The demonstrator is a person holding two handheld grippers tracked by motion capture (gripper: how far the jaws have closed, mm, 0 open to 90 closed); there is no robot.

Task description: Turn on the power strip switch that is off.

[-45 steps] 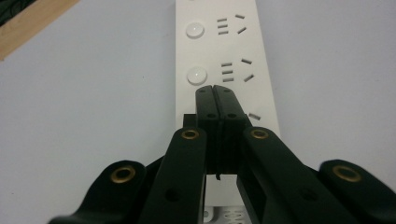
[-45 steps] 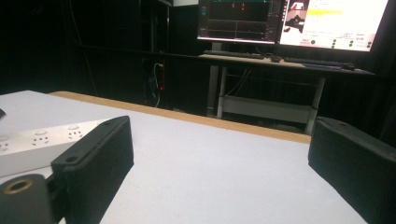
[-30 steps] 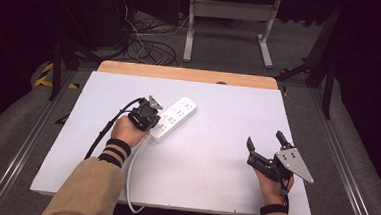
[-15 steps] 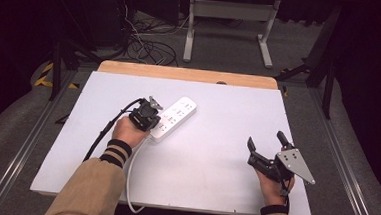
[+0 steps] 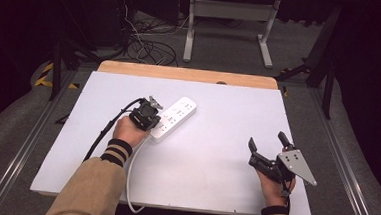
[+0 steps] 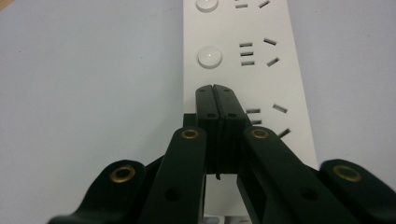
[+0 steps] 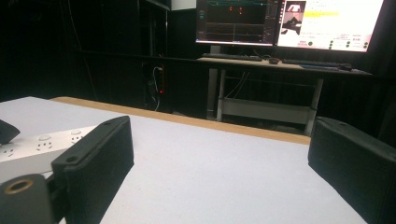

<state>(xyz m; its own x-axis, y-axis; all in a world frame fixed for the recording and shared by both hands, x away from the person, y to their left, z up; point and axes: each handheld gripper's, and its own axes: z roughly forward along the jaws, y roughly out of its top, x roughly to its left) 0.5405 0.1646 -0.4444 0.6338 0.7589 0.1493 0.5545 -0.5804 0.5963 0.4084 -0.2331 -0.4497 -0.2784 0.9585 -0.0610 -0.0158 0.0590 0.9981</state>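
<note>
A white power strip (image 5: 177,115) lies slantwise on the white tabletop (image 5: 215,159), left of centre. My left gripper (image 5: 152,119) is over its near end, held by a hand in a tan sleeve. In the left gripper view the gripper (image 6: 216,89) is shut, its pads pressed together with nothing between them, tips just above the power strip (image 6: 233,51) beside a round button. My right gripper (image 5: 267,140) rests near the table's front right, open and apart from the strip. In the right gripper view the right gripper (image 7: 219,154) has bare table between its jaws, and the power strip (image 7: 37,144) is at far left.
The strip's white cord (image 5: 130,179) runs toward the front edge and over it. A wooden strip (image 5: 185,74) borders the far edge. Beyond are a desk frame (image 5: 228,24), tangled floor cables (image 5: 142,44) and lit monitors (image 7: 289,21).
</note>
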